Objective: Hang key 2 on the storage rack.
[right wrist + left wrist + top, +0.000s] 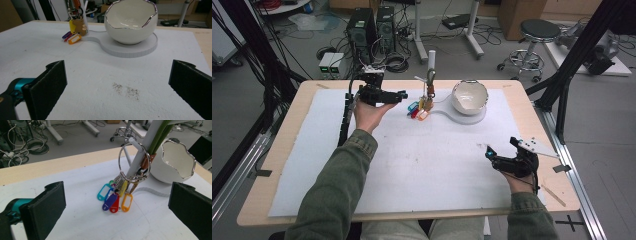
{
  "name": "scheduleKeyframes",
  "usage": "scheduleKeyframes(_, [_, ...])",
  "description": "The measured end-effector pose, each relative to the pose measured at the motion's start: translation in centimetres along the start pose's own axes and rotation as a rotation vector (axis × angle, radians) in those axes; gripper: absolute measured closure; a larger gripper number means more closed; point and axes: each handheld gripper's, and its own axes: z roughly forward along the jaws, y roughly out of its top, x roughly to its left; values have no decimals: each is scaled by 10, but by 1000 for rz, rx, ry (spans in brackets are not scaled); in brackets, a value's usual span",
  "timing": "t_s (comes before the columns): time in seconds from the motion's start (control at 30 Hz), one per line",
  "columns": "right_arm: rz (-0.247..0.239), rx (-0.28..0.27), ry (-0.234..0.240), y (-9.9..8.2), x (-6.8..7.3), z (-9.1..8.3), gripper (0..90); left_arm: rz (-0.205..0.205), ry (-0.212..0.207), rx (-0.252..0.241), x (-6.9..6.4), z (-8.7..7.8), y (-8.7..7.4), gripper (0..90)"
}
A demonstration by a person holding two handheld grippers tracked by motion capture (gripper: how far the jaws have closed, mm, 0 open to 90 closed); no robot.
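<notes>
Work in hand: a bunch of keys with coloured tags (115, 199) hangs by its big metal ring (135, 161) on a peg of the white stand (142, 152), tags resting on the white mat (422, 165).
Location of bunch: far middle of the table (287, 150), just left of the white egg-shaped bowl (469, 96), which sits on the stand's round base (140, 48).
Left gripper (399, 95): jaws wide apart, nothing between the pads; held just left of the bunch, pointing toward it. Left gripper view has the tags centred between the two black jaws, a short way ahead.
Right gripper (499, 150): jaws also wide apart and empty; sits near the right front of the mat, well apart from bowl and keys.
Step (judged): bunch is on the peg and not held; cannot tell whether the left gripper is arriving or leaving.
Risk 1: gripping the loose tags only. They swing freely, so the ring could stay caught on the peg and drag the stand.
Risk 2: a sideways pull on the ring. The stand looks light and shares a base with the bowl; bowl could shift or tip.
Risk 3: the left jaw sweeping toward the upright post with green stems (161, 135) could knock it.
Risk 4: ring slipping off the peg if nudged; keys would drop onto the mat.
</notes>
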Motion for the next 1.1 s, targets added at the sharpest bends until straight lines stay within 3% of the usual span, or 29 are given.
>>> scheduleKeyframes(0.33, [3, 4, -1, 0, 0, 0, 8, -5, 29, -14, 12, -19, -6, 16])
scheduleKeyframes(0.73, [-2, 5, -4, 0, 1, 1, 8, 31, 69, -24, 23, -38, -15, 16])
scheduleKeyframes(1.1, [-3, 6, -6, -1, 1, 1, 7, -27, 101, -48, 49, -53, -41, 16])
